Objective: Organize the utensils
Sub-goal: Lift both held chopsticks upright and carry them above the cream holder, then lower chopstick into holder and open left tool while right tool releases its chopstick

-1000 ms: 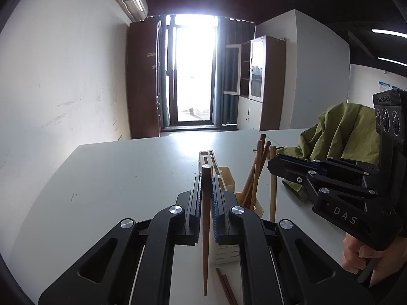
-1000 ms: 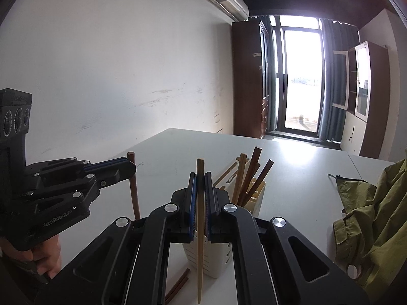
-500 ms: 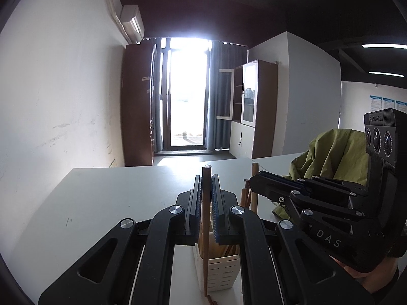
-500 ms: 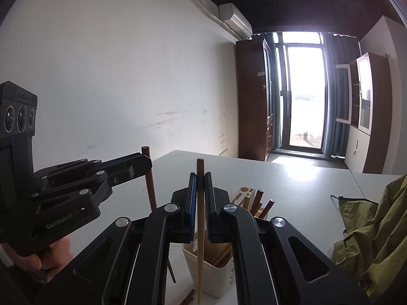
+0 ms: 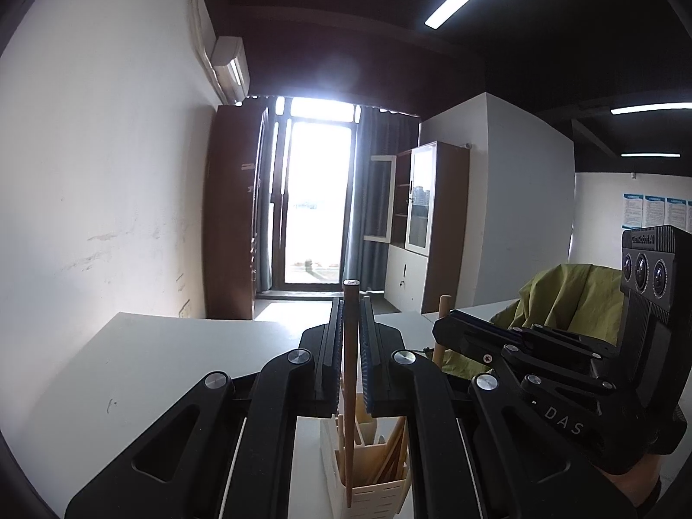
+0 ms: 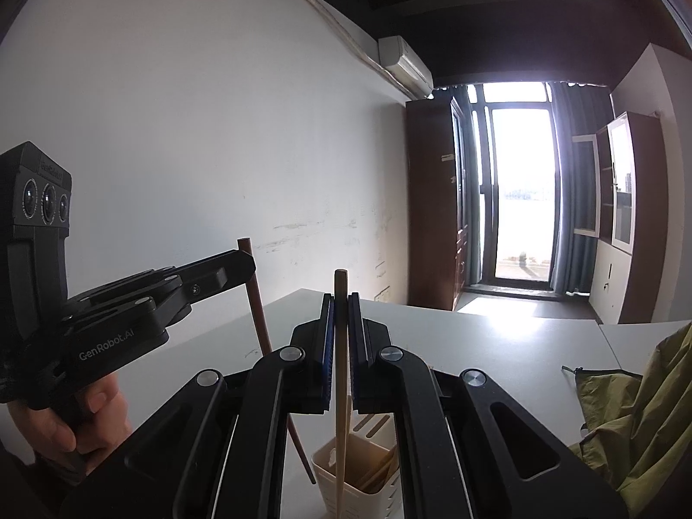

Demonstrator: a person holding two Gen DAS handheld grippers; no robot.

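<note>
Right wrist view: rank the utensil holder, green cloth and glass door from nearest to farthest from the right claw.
1. Utensil holder: just below the right claw, under its pale chopstick.
2. Green cloth: on the table, to the right.
3. Glass door: at the room's far end.

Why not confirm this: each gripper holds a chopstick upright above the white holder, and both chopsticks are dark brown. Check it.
Not quite. The left gripper holds a dark brown chopstick, but the right gripper holds a light tan chopstick, per the right wrist view. Both stand above the white holder.
</note>
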